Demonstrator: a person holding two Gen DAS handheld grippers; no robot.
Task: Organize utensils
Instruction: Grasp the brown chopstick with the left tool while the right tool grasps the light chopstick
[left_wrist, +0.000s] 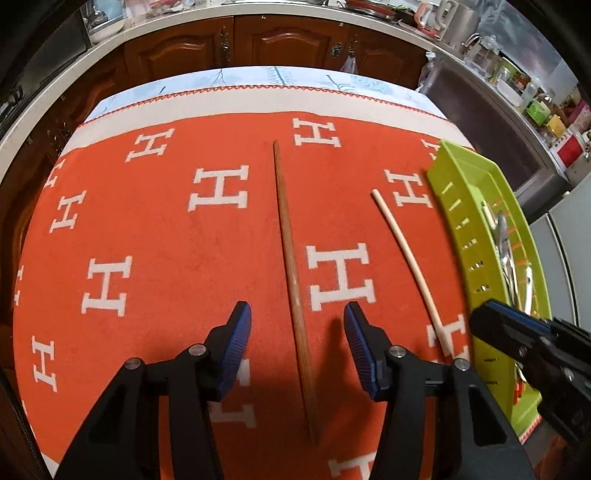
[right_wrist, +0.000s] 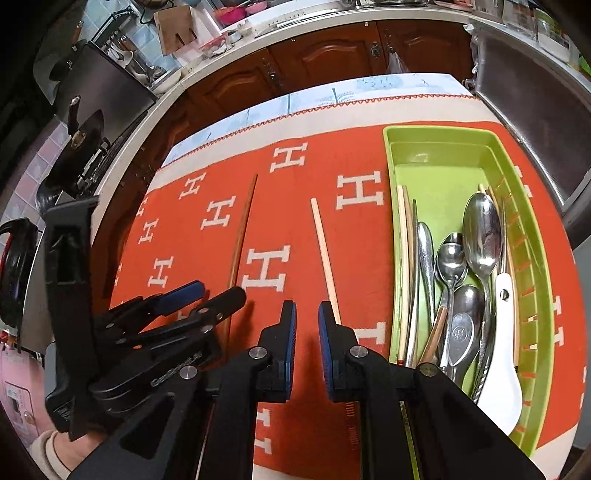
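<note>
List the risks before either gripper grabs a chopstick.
The dark chopstick lies flat on soft cloth between the open left gripper; pads may pinch fabric or roll it. The right gripper looks too narrowly open beside the pale chopstick. The green tray is crowded.

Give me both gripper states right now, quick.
Left gripper: open, jaws astride the brown chopstick, not gripping it.
Right gripper: jaws nearly closed, empty; the pale chopstick lies just ahead.
</note>
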